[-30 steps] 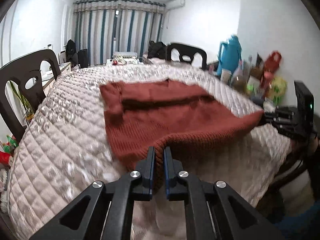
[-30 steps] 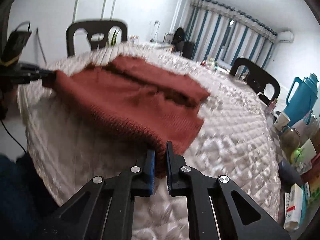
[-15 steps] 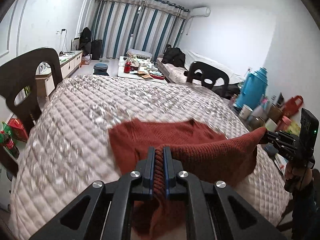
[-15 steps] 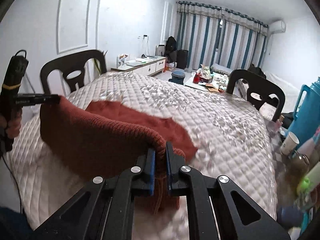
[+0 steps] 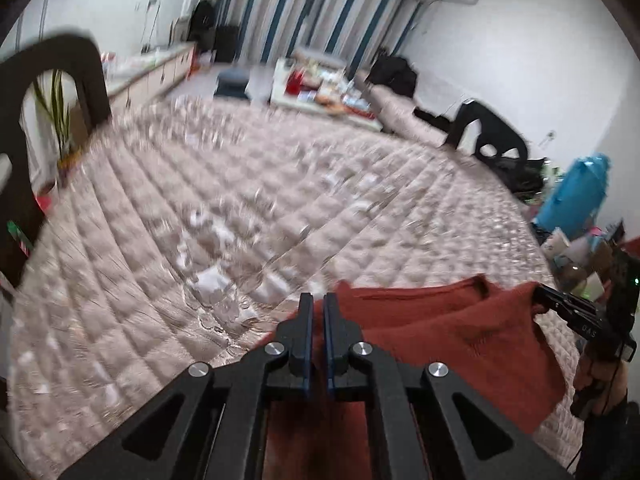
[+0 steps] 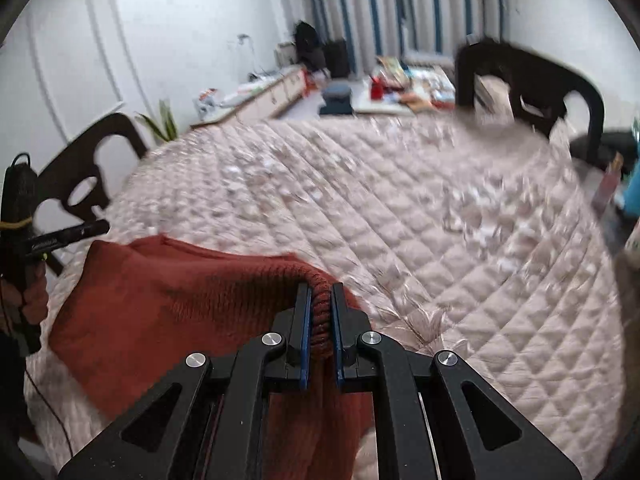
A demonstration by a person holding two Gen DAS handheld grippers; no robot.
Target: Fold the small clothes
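A rust-red knitted sweater (image 5: 452, 332) hangs folded over between my two grippers above the quilted table (image 5: 248, 216). My left gripper (image 5: 318, 304) is shut on one corner of its ribbed hem. My right gripper (image 6: 320, 300) is shut on the other hem corner, and the thick ribbing shows between its jaws. In the left wrist view the right gripper (image 5: 538, 300) holds the cloth at the far right. In the right wrist view the left gripper (image 6: 102, 226) holds it at the left edge. The sweater (image 6: 180, 300) drapes down over its lower layer on the table.
Dark chairs stand around the table: one at the left (image 5: 28, 92), one at the far side (image 5: 488, 140). A blue jug (image 5: 576, 196) and several small items crowd the table's right edge. A person's hand (image 6: 28, 300) grips the left tool. The quilt ahead lies bare.
Both grippers have carried the hem forward across the table, so the sweater's near half now lies doubled over its far half. The views have rolled and swung toward the far end of the room.
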